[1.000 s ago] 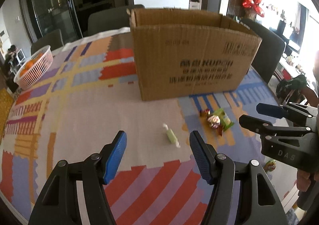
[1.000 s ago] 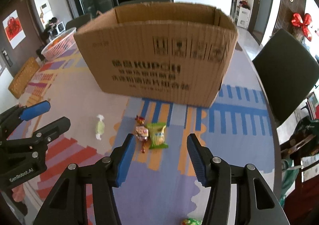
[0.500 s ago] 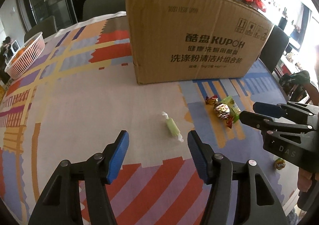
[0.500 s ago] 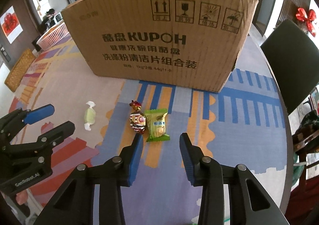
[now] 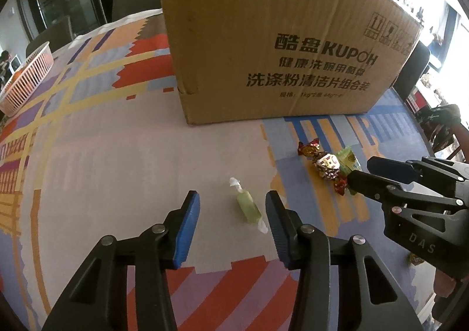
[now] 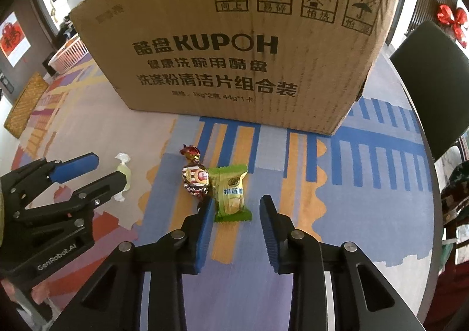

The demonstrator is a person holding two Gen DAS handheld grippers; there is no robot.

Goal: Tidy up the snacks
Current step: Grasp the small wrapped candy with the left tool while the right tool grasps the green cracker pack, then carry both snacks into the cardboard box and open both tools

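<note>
Both grippers are low over the counter [image 5: 111,161], which carries a multicoloured patterned cloth, near side of the big brown cardboard box [image 6: 234,46].

Left gripper [image 5: 231,210]: fingers apart, just been closing, straddling the pale green twist-wrapped candy [image 5: 247,206]. Candy lies flat on the counter between the fingers, neither blue pad touching it as far as the left wrist view shows. Not gripped yet.

Right gripper [image 6: 236,215]: fingers apart, also just been closing, either side of the near end of the green rectangular snack packet [image 6: 230,193]. Left finger sits just beside the packet edge; contact can't be told. Right finger clearly apart from it. Nothing held.

Red-and-silver foil-wrapped candy [image 6: 195,177] lies touching the packet's left side, no gripper on it. It may get nudged when the right fingers close.

Progress, judged: early. All three visible snacks lie on the counter in front of the box. Box interior is hidden, so what's already inside is unknown. Left to do: close on both items, lift, drop in the box (presumably the target), then come back for the foil candy.
</note>
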